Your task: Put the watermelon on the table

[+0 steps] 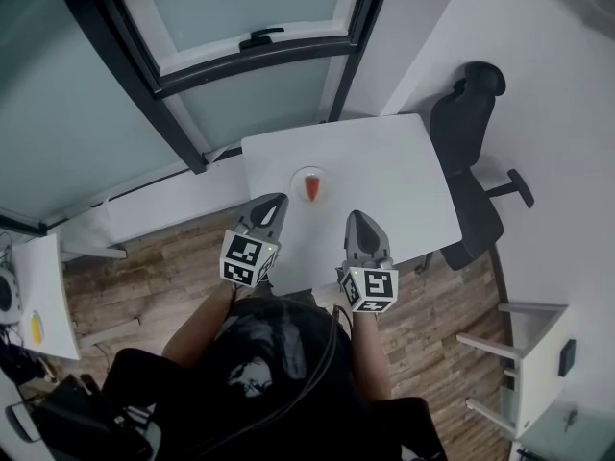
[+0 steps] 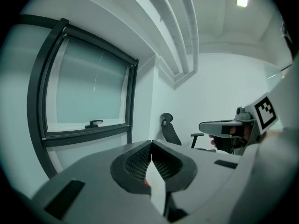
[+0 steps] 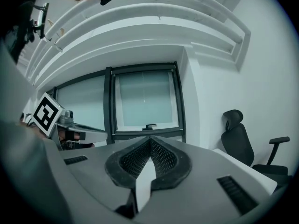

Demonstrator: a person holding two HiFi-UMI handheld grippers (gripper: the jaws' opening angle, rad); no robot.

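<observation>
- The left tool (image 1: 278,200) and right tool (image 1: 357,216) are both pinched closed and empty; reaching in like this would likely knock the watermelon (image 1: 312,187).
- Its dish (image 1: 296,181) may slide on the tabletop (image 1: 394,176).

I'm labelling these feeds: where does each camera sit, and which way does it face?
Head view: on the person's head, facing steeply down at table and watermelon; shows arms, left gripper, right gripper.
Left gripper view: on that gripper, along its shut jaws toward window and chair; right gripper at right.
Right gripper view: likewise, shut jaws toward the window; left gripper at left.
All three share window and chair.
</observation>
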